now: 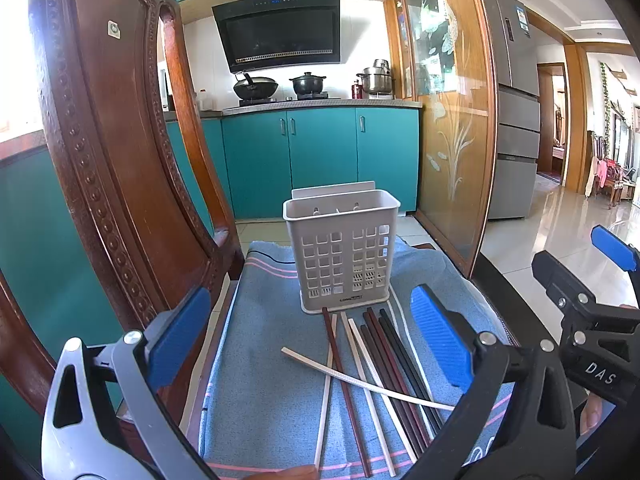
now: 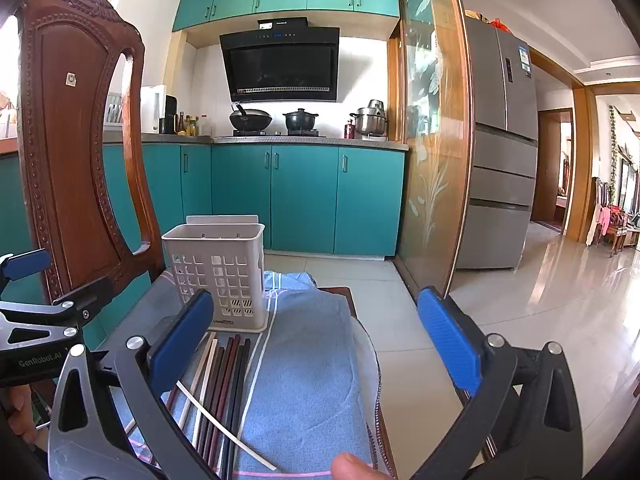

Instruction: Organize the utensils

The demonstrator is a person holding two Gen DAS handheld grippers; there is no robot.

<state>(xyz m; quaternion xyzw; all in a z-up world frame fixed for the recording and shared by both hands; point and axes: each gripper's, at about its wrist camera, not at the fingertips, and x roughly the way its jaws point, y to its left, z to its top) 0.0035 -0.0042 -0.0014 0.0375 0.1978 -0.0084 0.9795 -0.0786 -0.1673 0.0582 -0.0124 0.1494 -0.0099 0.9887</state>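
- Chopsticks (image 1: 380, 364) lay loose on the towel (image 1: 272, 392), just before the empty basket (image 1: 342, 248), awaiting sorting.
- Left gripper (image 1: 308, 344) and right gripper (image 2: 316, 340) hovered wide open, holding nothing.

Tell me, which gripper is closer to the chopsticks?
Left. The left gripper straddles the chopsticks, open above them. The right gripper hangs over bare towel to their right.
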